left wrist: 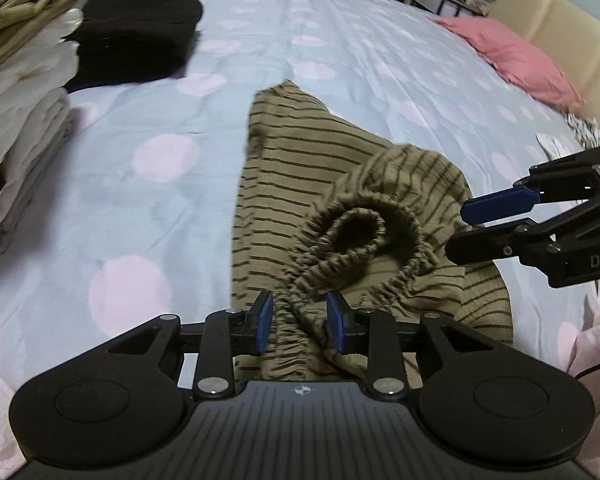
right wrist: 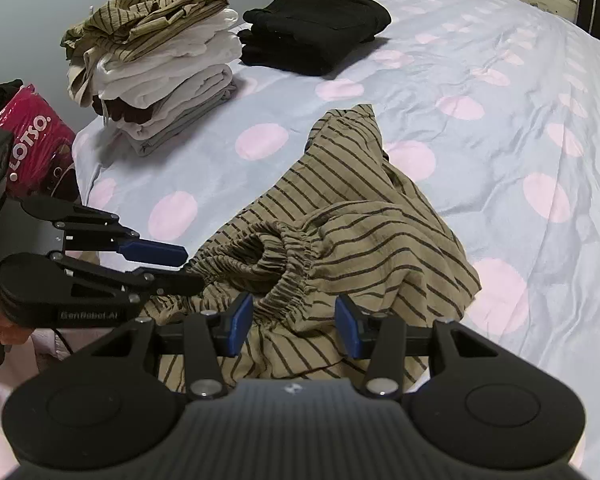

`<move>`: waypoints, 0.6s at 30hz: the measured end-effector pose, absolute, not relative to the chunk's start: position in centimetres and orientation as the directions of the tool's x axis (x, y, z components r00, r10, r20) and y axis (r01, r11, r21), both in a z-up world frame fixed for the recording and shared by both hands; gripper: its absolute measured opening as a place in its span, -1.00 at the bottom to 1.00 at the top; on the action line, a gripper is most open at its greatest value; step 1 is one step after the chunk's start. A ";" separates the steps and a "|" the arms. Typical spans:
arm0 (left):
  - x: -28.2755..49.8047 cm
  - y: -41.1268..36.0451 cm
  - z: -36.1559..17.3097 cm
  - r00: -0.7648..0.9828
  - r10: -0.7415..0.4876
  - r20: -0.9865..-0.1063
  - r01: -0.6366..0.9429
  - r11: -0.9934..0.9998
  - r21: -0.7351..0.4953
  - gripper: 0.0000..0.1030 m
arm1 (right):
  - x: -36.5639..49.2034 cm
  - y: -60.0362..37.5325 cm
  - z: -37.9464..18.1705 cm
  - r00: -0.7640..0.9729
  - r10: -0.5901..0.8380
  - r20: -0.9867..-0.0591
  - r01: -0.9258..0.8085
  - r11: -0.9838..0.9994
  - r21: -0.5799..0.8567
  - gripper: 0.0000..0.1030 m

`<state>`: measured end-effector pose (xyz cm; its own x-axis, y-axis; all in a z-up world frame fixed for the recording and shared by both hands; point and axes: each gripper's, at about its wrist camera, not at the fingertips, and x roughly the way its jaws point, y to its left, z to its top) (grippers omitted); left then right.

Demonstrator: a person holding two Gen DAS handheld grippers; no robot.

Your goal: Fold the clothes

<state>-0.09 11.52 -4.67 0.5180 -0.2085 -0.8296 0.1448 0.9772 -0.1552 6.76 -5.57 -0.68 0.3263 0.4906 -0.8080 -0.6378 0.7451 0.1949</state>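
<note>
Olive striped shorts [left wrist: 300,184] with a gathered elastic waistband [left wrist: 356,236] lie crumpled on the bed; they also show in the right wrist view [right wrist: 360,232]. My left gripper [left wrist: 300,322] is open, its blue pads either side of the waistband's left end. It also shows at the left of the right wrist view [right wrist: 186,266], fingers apart at the waistband's edge. My right gripper [right wrist: 294,324] is open over the waistband's right part. It also shows in the left wrist view [left wrist: 458,228], beside the fabric.
The bed has a pale blue sheet [left wrist: 148,208] with pink dots. A stack of folded clothes [right wrist: 156,68] and a folded black pile [right wrist: 316,28] sit at the far left. A pink pillow [left wrist: 512,60] lies far right. A pink bag [right wrist: 36,140] stands beside the bed.
</note>
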 end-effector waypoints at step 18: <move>-0.8 9.5 -5.8 0.489 -0.212 -0.846 0.265 0.960 -0.087 -0.14 | 8.9 -2.5 -3.4 0.209 0.605 -0.768 -0.607 0.696 0.383 -0.85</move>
